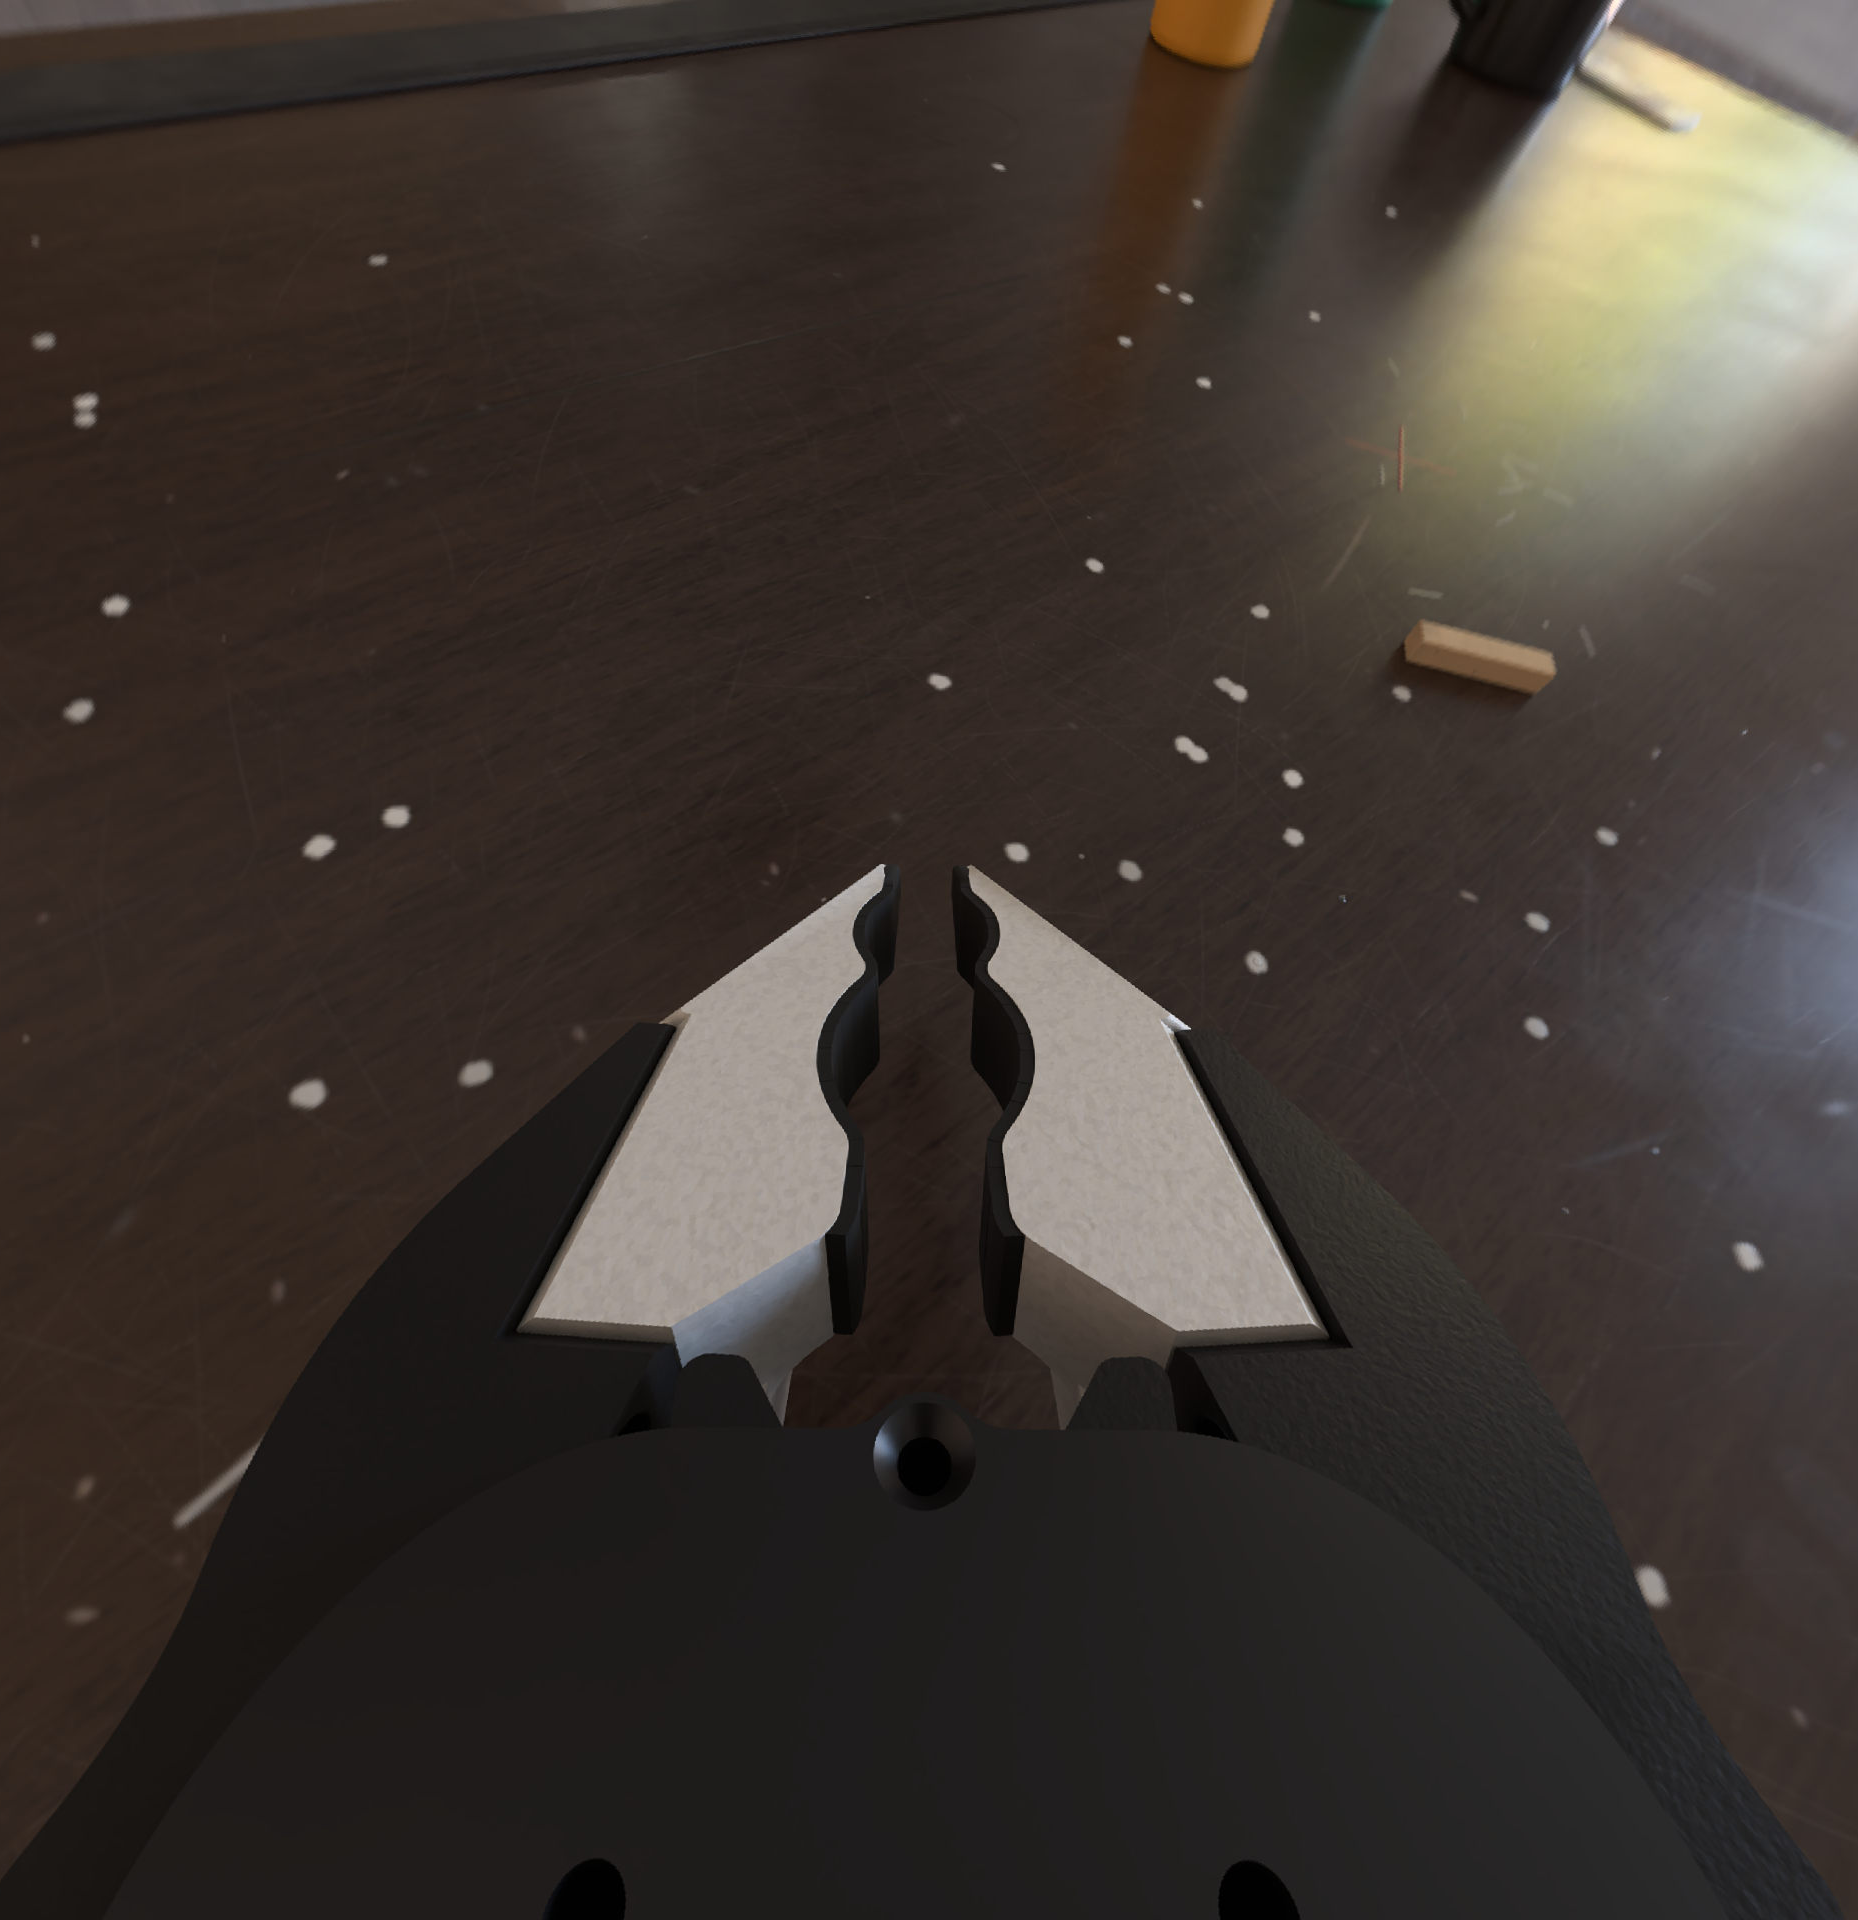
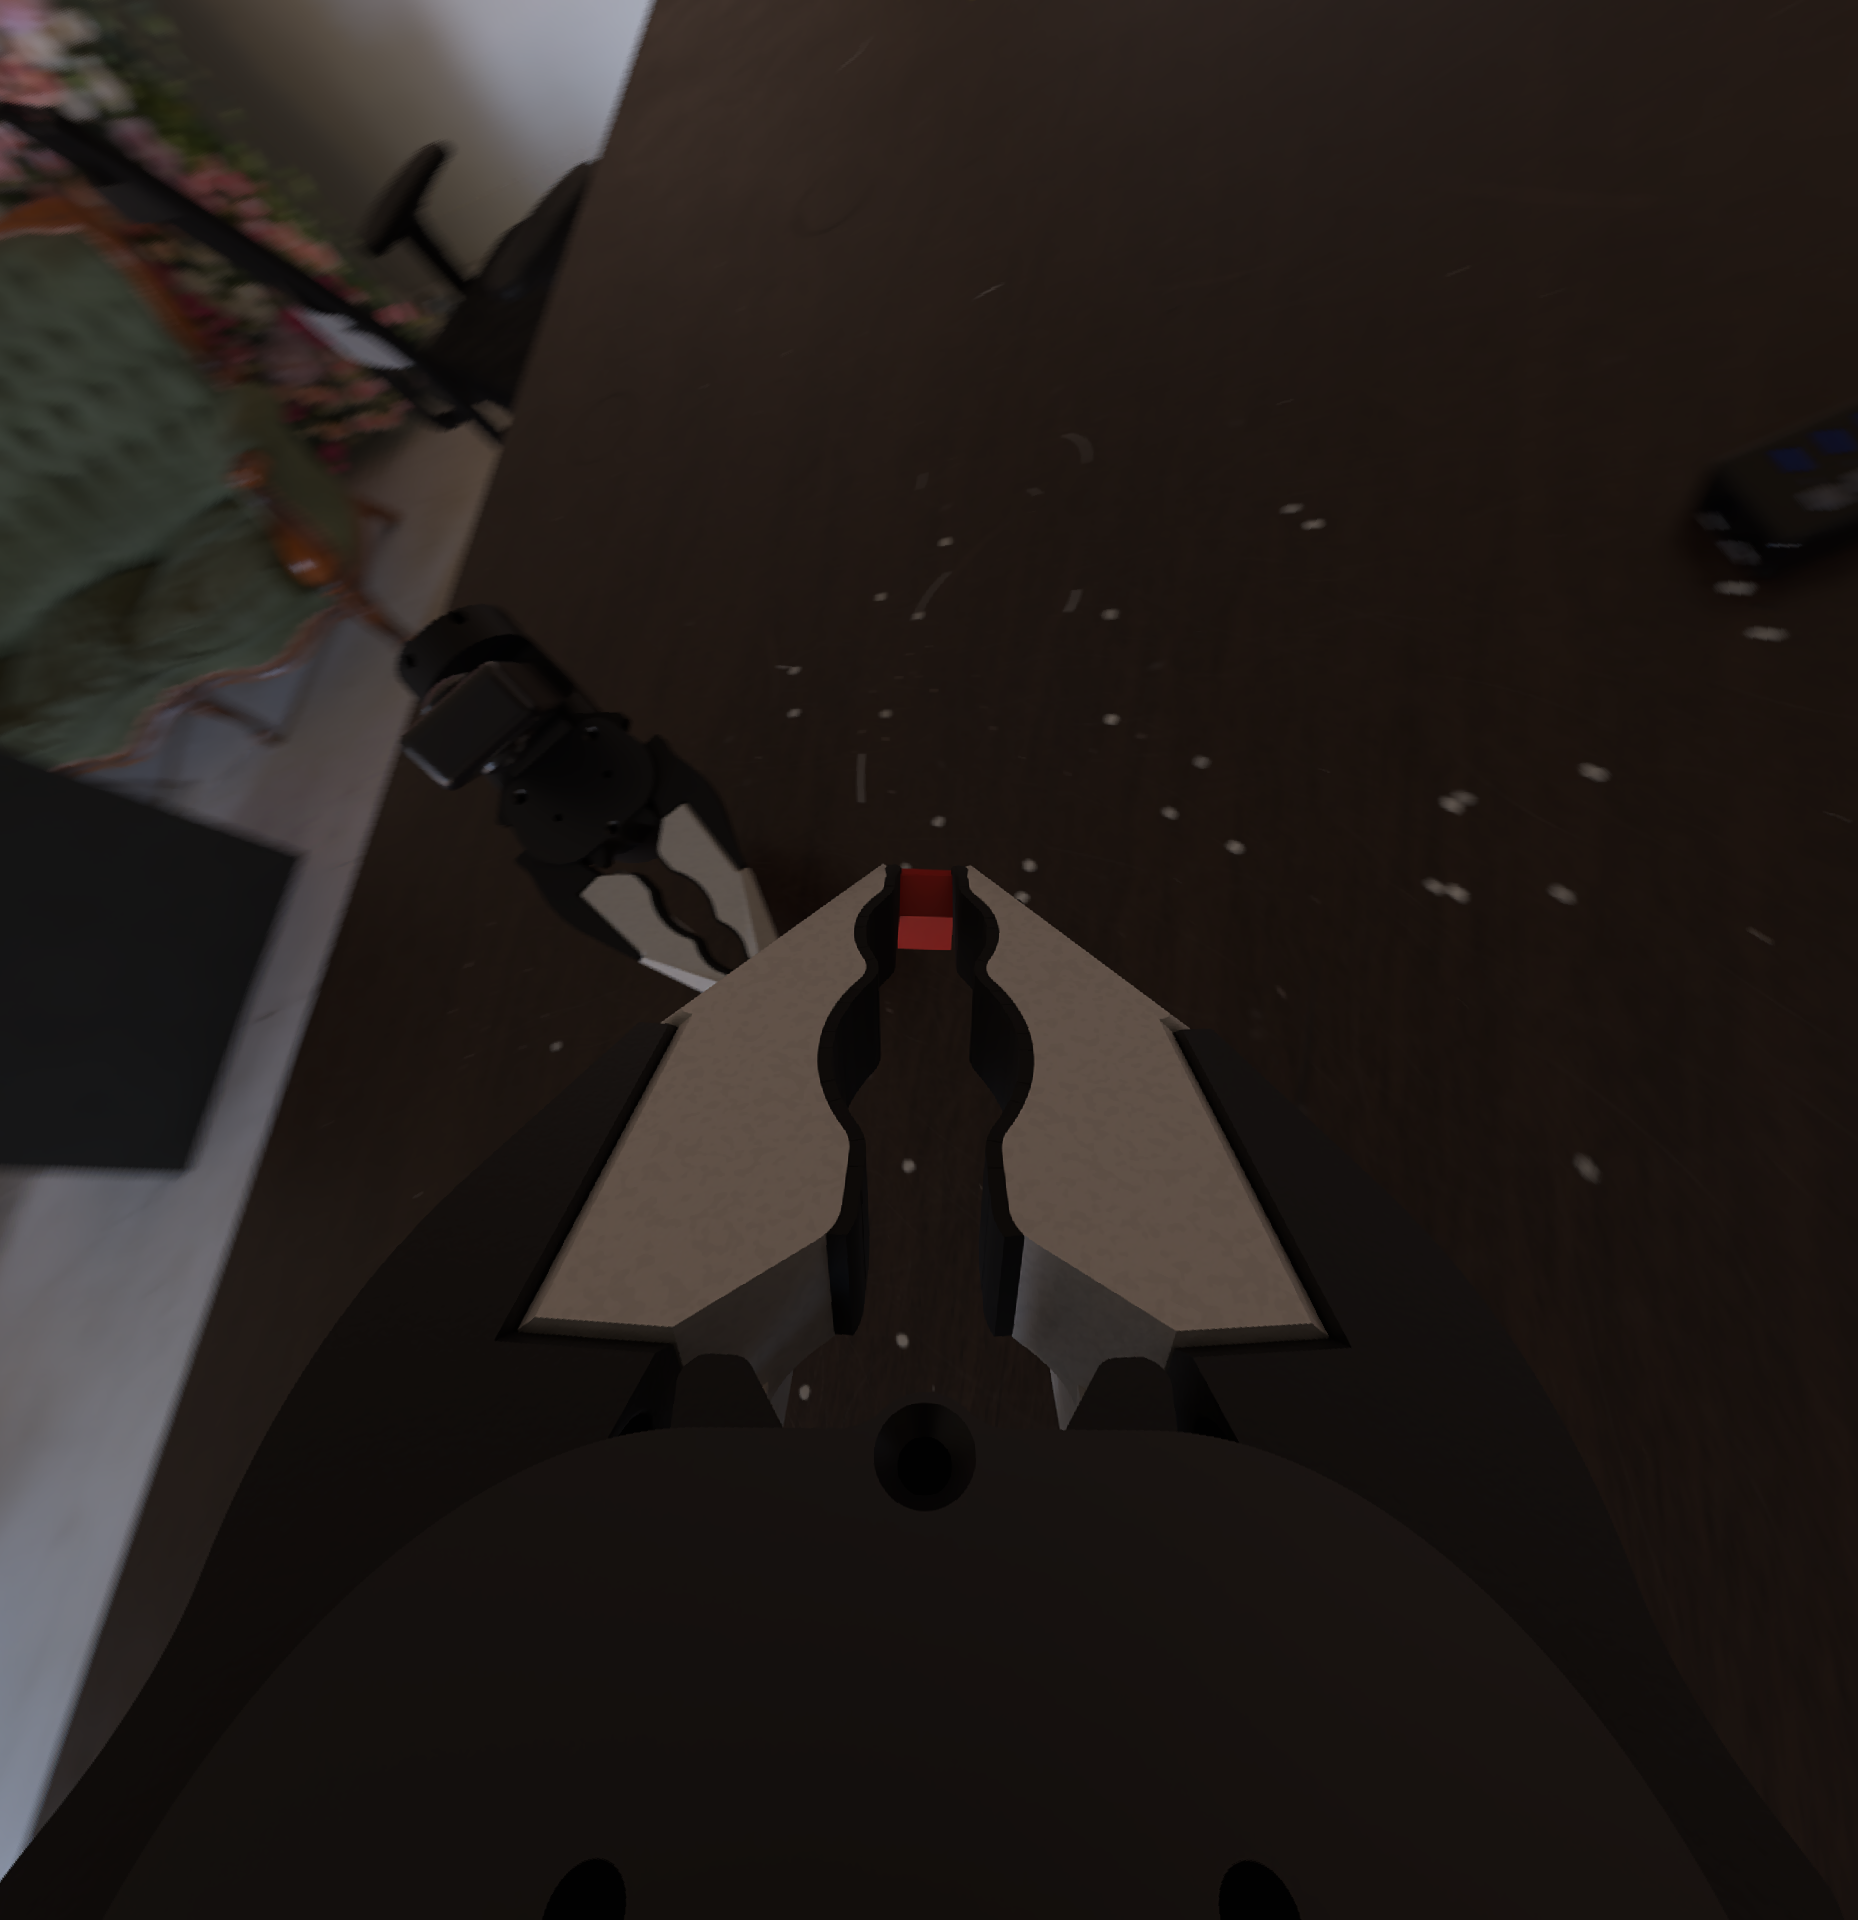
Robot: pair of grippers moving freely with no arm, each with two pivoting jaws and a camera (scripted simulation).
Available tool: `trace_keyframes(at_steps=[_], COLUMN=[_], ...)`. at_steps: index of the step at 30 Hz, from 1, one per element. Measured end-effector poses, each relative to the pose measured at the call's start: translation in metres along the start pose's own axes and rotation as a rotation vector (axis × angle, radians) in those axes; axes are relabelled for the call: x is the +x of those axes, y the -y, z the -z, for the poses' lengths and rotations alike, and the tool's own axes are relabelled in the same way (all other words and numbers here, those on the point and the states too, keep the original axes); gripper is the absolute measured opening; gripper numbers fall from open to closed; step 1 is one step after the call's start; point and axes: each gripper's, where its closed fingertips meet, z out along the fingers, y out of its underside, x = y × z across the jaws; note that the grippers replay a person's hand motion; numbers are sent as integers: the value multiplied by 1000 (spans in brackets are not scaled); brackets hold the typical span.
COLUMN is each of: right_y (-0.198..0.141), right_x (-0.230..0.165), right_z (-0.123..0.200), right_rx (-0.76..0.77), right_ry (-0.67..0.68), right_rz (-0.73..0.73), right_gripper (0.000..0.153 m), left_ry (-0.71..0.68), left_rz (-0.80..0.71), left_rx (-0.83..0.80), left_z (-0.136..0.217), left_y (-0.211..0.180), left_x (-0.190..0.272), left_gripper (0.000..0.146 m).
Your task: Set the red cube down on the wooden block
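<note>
The red cube [image 2: 925, 909] sits between the fingertips of my right gripper [image 2: 926, 883], which is shut on it and looks steeply down at the dark table [image 2: 1216, 312]. The wooden block [image 1: 1481, 657], a small pale bar, lies flat on the table, far right in the left wrist view. My left gripper [image 1: 926, 883] is empty, its jaws nearly together, pointing along the table well left of the block. It also shows in the right wrist view [image 2: 712, 961], just left of my right gripper. The wooden block does not show in the right wrist view.
A yellow cup [image 1: 1211, 26] and a dark object [image 1: 1517, 42] stand at the table's far edge. A dark device with blue buttons [image 2: 1798, 499] lies to the right. The table's edge [image 2: 468, 582] runs along the left, with a chair [image 2: 468, 270] beyond.
</note>
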Motion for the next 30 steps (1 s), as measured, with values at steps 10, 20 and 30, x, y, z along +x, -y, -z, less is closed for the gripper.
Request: trace_keyframes(at_steps=[10, 20, 30], right_y=[-223, -317, -329], right_x=[-70, -105, -107], right_z=[21, -35, -50], right_rx=[194, 192, 139], right_ry=[-590, -988, -998], right_rz=[-280, -408, -464], right_gripper=[9, 9, 10], left_ry=[3, 38, 90], left_rz=[-149, -88, -137], left_rx=[-4, -9, 6], left_z=[-5, 29, 69], left_y=[9, 12, 16], left_x=[8, 15, 38], left_gripper=[14, 14, 14])
